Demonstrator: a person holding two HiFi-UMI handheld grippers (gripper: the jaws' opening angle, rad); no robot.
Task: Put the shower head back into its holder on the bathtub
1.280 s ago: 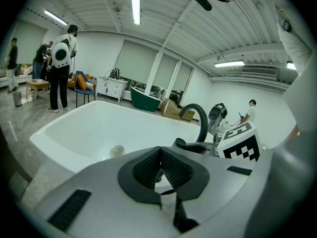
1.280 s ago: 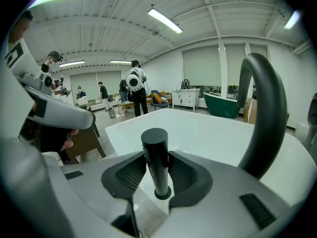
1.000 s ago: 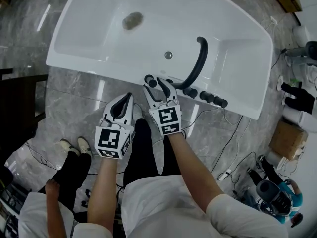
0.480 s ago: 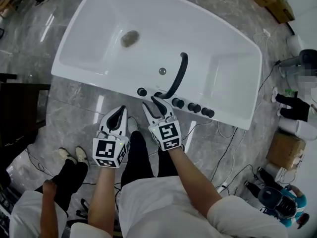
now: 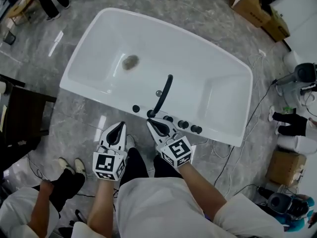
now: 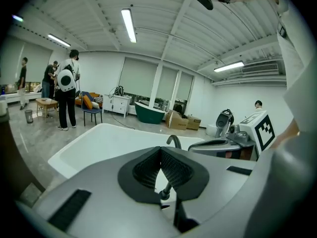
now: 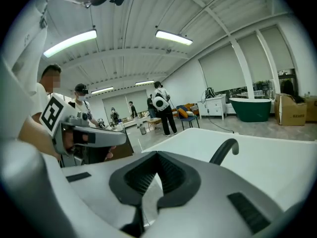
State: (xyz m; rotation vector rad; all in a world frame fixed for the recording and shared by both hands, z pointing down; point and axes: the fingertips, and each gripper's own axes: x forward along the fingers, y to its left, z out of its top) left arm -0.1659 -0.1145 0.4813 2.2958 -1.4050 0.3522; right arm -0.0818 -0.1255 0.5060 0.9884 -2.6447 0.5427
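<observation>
Nearest, the left gripper (image 5: 120,126) has its ribbed pads pressed together on nothing. At its 3 o'clock, the right gripper (image 5: 151,122) is closing right up, its pads meeting with nothing between them. Each carries a cube with black-and-white square markers.

The shower head (image 5: 135,108) stands apart from both, at 11 o'clock from the right gripper's tips. It sits on the near rim of the white bathtub (image 5: 220,133), at the left end of a row of black fittings, just beside the base of the curved black spout (image 5: 162,95). A brownish drain (image 5: 131,62) lies farther in, at 11 o'clock from the spout.

The tub rests on a grey marbled floor (image 5: 74,118), with cables (image 5: 233,157) at its 5 o'clock and cardboard boxes (image 5: 252,6) at 1 o'clock. Their print is too small to read.
</observation>
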